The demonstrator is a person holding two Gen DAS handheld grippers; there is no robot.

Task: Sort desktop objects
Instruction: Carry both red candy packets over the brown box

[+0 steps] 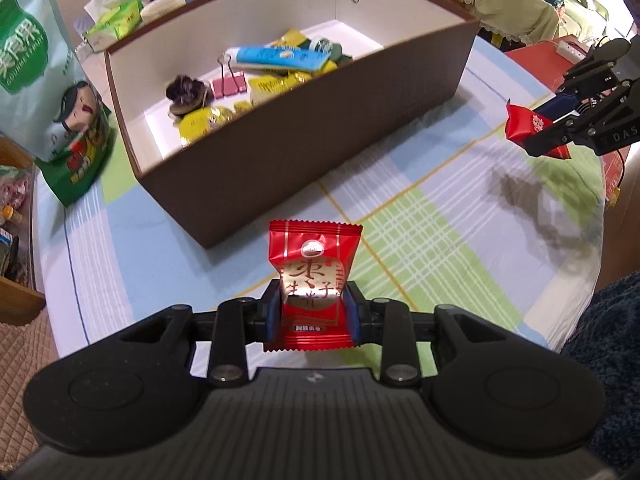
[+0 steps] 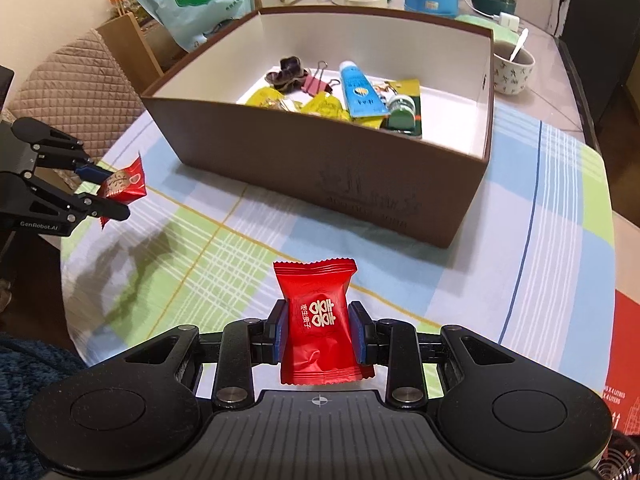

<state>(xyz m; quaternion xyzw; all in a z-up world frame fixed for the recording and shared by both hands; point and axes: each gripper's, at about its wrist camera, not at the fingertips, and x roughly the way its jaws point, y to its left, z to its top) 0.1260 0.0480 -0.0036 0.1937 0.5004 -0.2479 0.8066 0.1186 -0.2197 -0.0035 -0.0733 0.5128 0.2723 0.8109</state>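
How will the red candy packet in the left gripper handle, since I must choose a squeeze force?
The red candy packet is probably light and crushable: the left gripper pinches its middle and the foil creases. Its glossy film may slip. Its free top stands upright, suggesting some stiffness.

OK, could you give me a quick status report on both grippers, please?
Left gripper shut on a red candy packet. Right gripper shut on another red packet. Brown box ahead, open, path clear.

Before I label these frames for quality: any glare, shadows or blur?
Left wrist view: glare whitens the middle of the held red packet; the green snack bag is blurred; the box rim bows. Right wrist view: the left gripper casts a dark shadow on the tablecloth.
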